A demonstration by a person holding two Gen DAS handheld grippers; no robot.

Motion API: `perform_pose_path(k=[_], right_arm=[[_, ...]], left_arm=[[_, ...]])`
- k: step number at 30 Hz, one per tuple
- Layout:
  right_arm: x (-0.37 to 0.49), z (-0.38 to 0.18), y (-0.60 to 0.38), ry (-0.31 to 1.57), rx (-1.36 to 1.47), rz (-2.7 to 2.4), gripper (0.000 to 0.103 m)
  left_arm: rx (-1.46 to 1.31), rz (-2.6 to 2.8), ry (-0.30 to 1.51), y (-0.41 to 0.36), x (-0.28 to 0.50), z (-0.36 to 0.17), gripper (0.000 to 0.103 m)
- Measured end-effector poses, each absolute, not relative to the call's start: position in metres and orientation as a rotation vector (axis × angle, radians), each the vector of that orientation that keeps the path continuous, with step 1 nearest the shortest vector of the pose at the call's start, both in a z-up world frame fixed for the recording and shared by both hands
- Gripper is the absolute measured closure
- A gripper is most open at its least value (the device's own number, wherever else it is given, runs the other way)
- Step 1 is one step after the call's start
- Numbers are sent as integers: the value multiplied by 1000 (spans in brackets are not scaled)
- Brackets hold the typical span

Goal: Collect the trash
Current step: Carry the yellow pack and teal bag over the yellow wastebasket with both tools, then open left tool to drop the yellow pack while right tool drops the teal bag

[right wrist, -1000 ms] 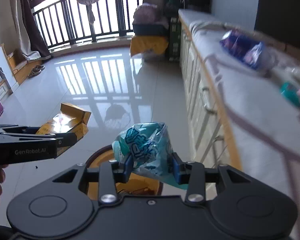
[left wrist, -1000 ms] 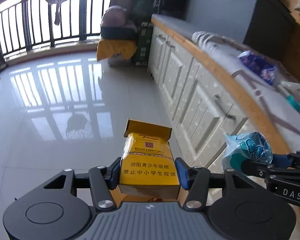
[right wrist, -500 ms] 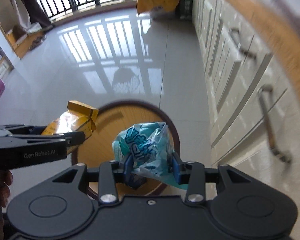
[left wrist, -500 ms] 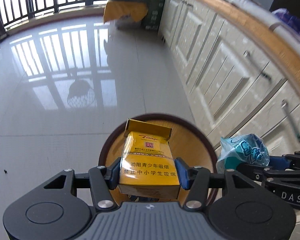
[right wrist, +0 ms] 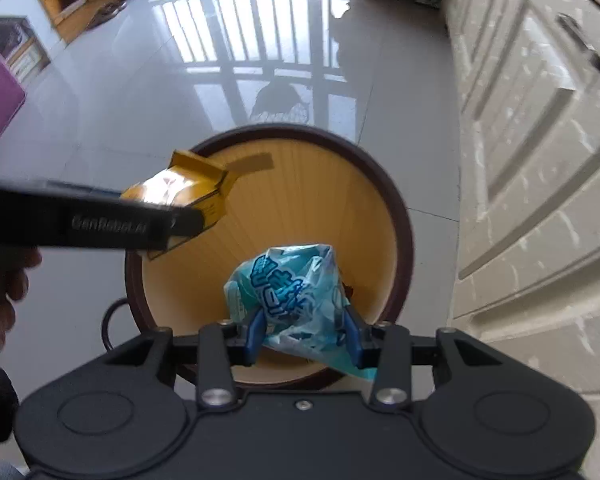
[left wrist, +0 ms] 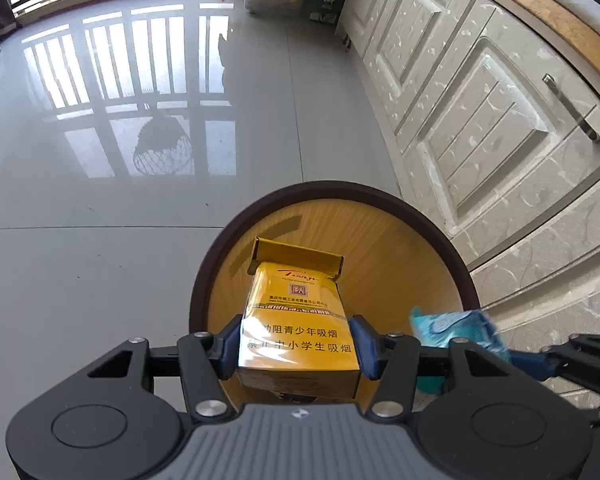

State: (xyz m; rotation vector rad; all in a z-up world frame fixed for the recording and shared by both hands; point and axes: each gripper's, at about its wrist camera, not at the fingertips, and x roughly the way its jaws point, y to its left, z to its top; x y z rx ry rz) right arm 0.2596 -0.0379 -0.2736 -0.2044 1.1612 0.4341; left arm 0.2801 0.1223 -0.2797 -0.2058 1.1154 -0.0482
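The left gripper [left wrist: 298, 344], at the lower centre of its own view, pitches steeply down with both pads clamped on a pack [left wrist: 296, 316]. The right gripper [right wrist: 305, 330], likewise angled down, pinches a wrapper [right wrist: 288, 292]. A hand [right wrist: 4, 292] shows at the left edge.

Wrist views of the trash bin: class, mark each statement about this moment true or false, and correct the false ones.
1. The left gripper clamps a yellow cigarette pack. True.
2. The right gripper is empty. False: it grips a crumpled blue plastic wrapper.
3. Both items are over the open round bin. True.
4. The bin stands on the countertop. False: it stands on the tiled floor, beside the white cabinets.
5. The pack's lid flap is open. True.
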Motion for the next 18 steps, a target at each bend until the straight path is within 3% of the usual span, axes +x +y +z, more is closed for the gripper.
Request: perform_pose_path(k=[18], right_arm=[[254, -289, -34, 1130, -261, 533, 58]], left_arm=[[-304, -149, 1089, 105, 326, -306, 47]])
